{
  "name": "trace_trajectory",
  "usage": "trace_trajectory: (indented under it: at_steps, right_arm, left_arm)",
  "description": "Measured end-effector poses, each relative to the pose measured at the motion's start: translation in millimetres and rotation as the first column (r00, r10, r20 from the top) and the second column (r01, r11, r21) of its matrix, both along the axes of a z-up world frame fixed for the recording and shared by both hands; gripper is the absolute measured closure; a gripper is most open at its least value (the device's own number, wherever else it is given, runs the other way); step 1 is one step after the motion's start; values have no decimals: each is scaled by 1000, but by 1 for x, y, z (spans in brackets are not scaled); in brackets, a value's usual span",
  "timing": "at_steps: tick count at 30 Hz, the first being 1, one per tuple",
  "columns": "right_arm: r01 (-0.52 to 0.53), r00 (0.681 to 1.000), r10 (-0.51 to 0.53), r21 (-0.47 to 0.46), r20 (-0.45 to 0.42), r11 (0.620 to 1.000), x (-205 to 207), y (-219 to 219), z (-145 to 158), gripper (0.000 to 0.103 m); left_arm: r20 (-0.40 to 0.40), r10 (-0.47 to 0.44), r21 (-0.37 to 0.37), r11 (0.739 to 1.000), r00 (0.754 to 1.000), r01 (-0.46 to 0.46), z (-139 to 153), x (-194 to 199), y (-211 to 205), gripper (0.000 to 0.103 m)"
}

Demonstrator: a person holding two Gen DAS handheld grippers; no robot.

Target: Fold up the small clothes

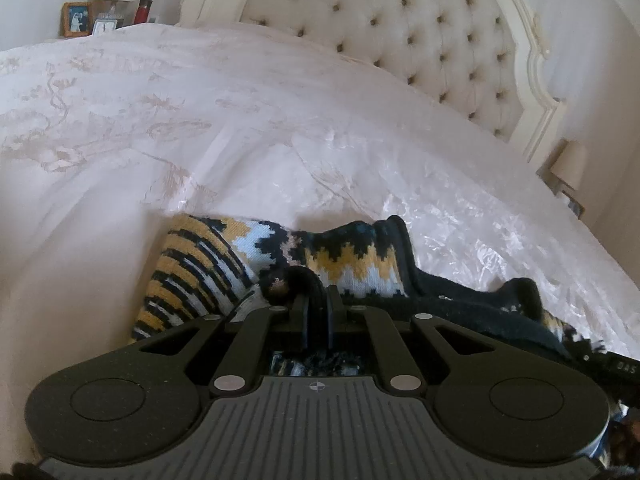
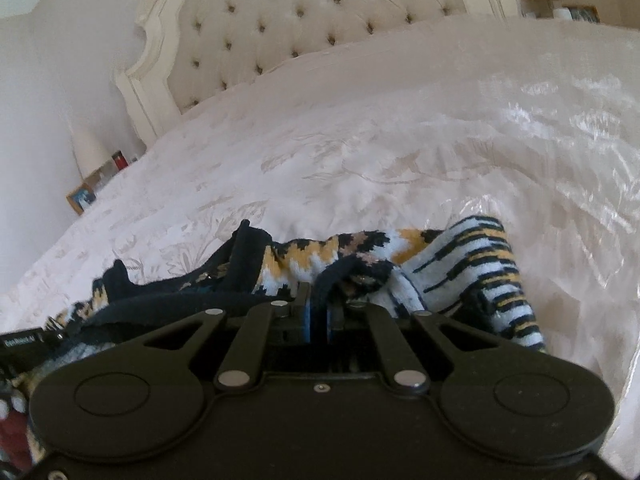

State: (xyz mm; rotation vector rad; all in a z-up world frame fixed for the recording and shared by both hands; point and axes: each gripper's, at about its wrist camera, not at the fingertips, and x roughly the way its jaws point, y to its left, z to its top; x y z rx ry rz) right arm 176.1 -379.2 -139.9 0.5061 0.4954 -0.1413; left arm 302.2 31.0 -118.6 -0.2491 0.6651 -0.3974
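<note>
A small knitted sweater in navy, yellow and pale blue zigzags lies bunched on the white bedspread, with its striped sleeve folded to the left. My left gripper is shut on a dark edge of the knit, which curls over the fingertips. In the right wrist view the same sweater spreads ahead, and my right gripper is shut on its navy hem. Both grippers sit low over the bed, side by side. Part of the garment is hidden under the gripper bodies.
A tufted cream headboard rises behind the bed. A bedside table on one side carries a framed photo, a red bottle and a lamp. A second lamp stands on the other side. Bedspread stretches beyond the sweater.
</note>
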Motion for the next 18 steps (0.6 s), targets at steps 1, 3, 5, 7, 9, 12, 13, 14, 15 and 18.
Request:
trace_trajectory:
  at_steps: [1,3,5,7,9,12,13,14,15,18]
  right_arm:
    - [-1,1000,1,14,4,1000,-1,-2,-1,95]
    - [-3,1000,2,32,10,999,-2,-4,-2,94]
    - [-2,1000,2,39,14,999,-2,-5,-2,94]
    - [-3,1000,2,47,18,999,-1,-4,-2,93]
    - [-17,1000,16,48,21,999,0,-4,0,81]
    - [-100,994,97,45,55,994,2,-1,9,26]
    - [-122,991,121,21,66,992,2,4,14,7]
    - [-130,989,131,-17,76,991,2,9,21,0]
    - [-123,989,127,-55,69,991,3,14,28,0]
    - [-112,991,118,-94,69,989,1,20,44,0]
  left_arm:
    - [-2,1,-4,1000,1000,-1,-1,1,0,93]
    - [-6,1,-15,1000,1000,-1,-1,2,1,93]
    - [-10,1,-31,1000,1000,-1,-2,2,3,93]
    - [-23,-3,-47,999,1000,2,-2,5,4,94]
    - [-46,-11,-62,998,999,8,2,9,6,93]
    - [-63,-40,-97,995,997,34,12,12,9,69]
    - [-52,-47,-94,995,998,42,18,11,9,52]
    - [-31,-43,-76,996,999,41,25,9,8,34]
    - [2,-38,-54,998,999,38,34,6,9,31]
    - [41,-48,-20,999,998,49,54,0,10,31]
